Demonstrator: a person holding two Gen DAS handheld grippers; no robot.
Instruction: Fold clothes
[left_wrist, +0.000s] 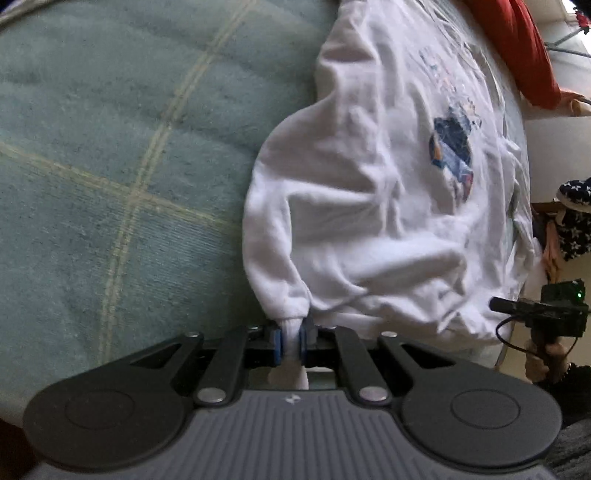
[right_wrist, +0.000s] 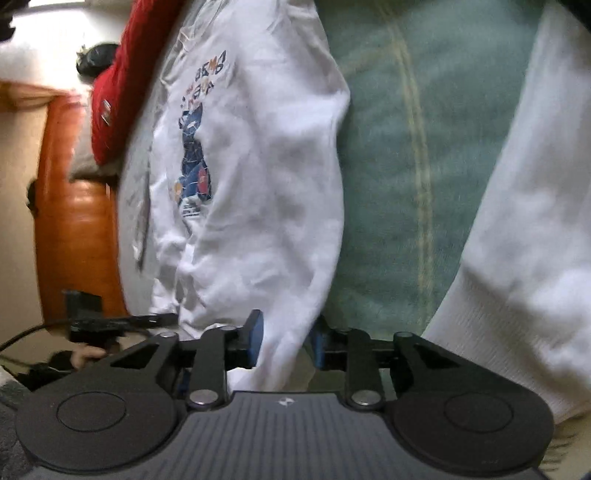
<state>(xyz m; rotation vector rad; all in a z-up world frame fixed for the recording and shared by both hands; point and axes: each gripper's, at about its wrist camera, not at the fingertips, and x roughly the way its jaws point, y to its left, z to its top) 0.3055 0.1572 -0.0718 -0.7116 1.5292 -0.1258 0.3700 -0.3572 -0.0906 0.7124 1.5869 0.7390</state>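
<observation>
The white sweatshirt (left_wrist: 373, 192) lay spread on the bed, printed front up, its blue graphic (left_wrist: 452, 155) showing. My left hand-held gripper (left_wrist: 291, 341) was clamped on the ribbed cuff (left_wrist: 291, 328) of one sleeve at the near edge, which I judged gave me a firm end to carry the sleeve across the body. My right hand-held gripper (right_wrist: 282, 343) had its blue pads set on either side of a fold of white cloth at the near hem, pressing it loosely; whether it truly pinched I could not tell. The other sleeve (right_wrist: 517, 229) hung across the right of that view, near the lens. How far the folding had gone was not settled: the body lay flat, both sleeves still loose.

Under it was a teal blanket (left_wrist: 110, 155) with pale yellow checks. A red garment (left_wrist: 517, 48) lay at the far side. Beyond the bed stood an orange wooden board (right_wrist: 77, 221) and a pale wall.
</observation>
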